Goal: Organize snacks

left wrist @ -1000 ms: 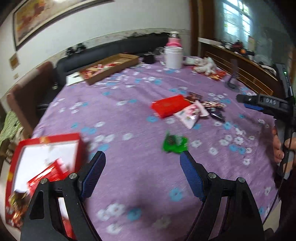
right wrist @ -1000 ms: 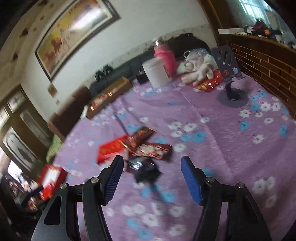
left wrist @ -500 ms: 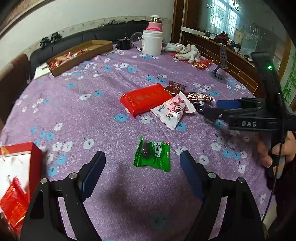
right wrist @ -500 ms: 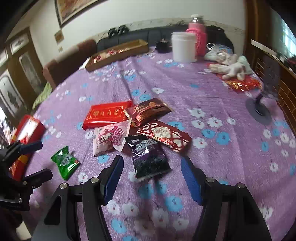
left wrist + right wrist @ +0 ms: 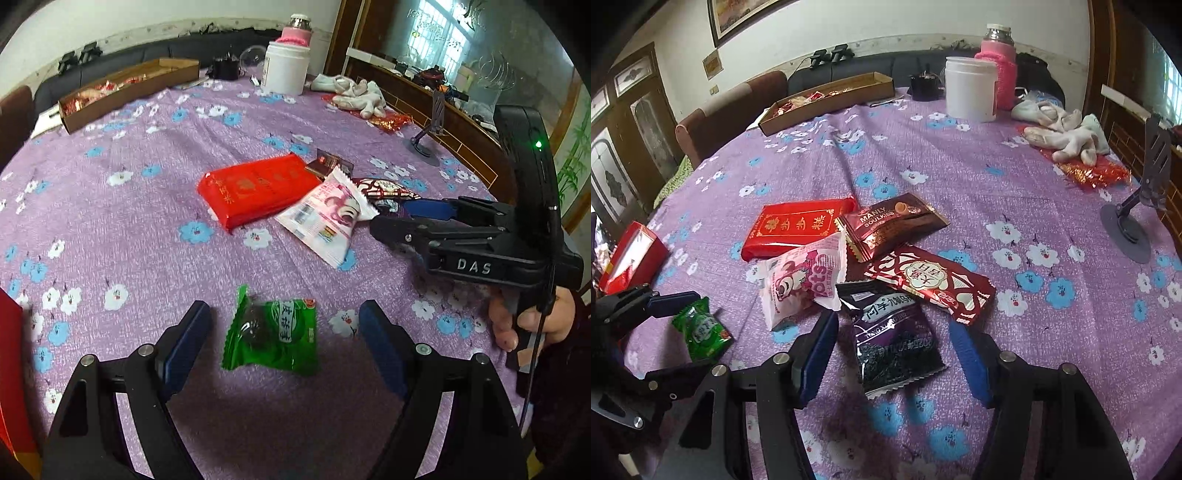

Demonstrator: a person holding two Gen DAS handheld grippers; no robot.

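Observation:
A small green snack packet (image 5: 273, 334) lies on the purple flowered tablecloth between the open fingers of my left gripper (image 5: 284, 332); it also shows in the right wrist view (image 5: 701, 328). My right gripper (image 5: 892, 345) is open around a dark purple snack bag (image 5: 894, 336). Beyond it lie a pink-white packet (image 5: 801, 282), a red flat pack (image 5: 798, 227), a brown Manly packet (image 5: 892, 223) and a red-white patterned packet (image 5: 929, 280). The right gripper also shows in the left wrist view (image 5: 391, 212), beside the pink-white packet (image 5: 328, 214).
A red box (image 5: 629, 256) stands at the table's left edge. A cardboard tray (image 5: 827, 99) with wrapped sweets, a white tub (image 5: 969, 88) and a pink flask (image 5: 997, 70) stand at the back. White gloves (image 5: 1060, 134) and a phone stand (image 5: 1134, 221) are at the right.
Both grippers have moved closer to the table: the left one now has the green packet between its fingers, the right one the dark purple bag. Both stay open.

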